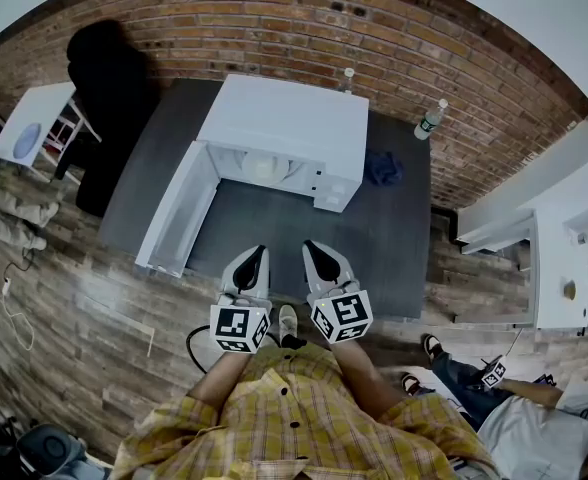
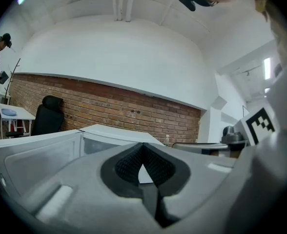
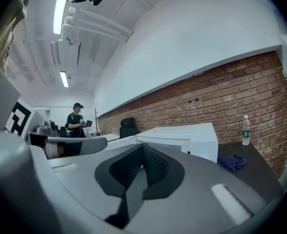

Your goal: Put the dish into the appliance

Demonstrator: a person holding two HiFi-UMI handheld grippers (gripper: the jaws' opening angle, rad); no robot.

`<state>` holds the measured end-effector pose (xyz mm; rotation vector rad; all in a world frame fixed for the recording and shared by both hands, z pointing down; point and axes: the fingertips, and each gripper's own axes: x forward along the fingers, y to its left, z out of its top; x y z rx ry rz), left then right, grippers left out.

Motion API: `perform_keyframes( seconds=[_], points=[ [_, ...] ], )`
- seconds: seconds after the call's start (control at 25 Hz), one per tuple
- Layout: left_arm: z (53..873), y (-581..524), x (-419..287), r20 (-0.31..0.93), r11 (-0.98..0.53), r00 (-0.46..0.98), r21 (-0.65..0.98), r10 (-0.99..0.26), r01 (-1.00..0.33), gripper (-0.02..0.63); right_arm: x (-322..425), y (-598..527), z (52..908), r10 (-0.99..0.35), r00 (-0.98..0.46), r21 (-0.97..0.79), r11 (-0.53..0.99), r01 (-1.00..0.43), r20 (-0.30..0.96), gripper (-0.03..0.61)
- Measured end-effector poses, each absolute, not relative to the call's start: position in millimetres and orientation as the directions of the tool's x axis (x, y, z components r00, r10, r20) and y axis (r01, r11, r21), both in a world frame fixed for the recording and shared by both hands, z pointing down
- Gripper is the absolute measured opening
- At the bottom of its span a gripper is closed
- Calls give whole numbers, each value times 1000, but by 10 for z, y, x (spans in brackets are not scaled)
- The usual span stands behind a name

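A white microwave stands on the dark table, its door swung open to the left. Inside the cavity lies a pale round dish. My left gripper and right gripper hang side by side near the table's front edge, short of the microwave, both shut and holding nothing. In the left gripper view the pads meet, with the microwave beyond them. The right gripper view shows its pads pressed together, the microwave ahead.
On the table behind and right of the microwave are a water bottle, a second bottle and a blue cloth. A black chair and small white table stand left. White counters and another person are right.
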<state>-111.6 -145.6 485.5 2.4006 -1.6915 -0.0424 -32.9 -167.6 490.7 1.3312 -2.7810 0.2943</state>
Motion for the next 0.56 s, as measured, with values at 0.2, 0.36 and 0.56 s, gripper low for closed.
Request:
perform_keyframes(
  seconds=[0.2,0.36,0.56],
  points=[
    [4849,-1477,-1177,97,-302,325,198,-941,-932,0,-348,-1688,4906,-767,-631,-154,614,-774,117,0],
    [4827,-1496,-1201,98,-299,321,188,-942,-936,0,-374,-1711,4884,-766,-633,-154,616,-772,113,0],
    [4803,-1497,-1191,96,-299,317,165,-943,-940,0,-396,-1714,4885,-759,-641,-155,623,-766,112,0]
  ],
)
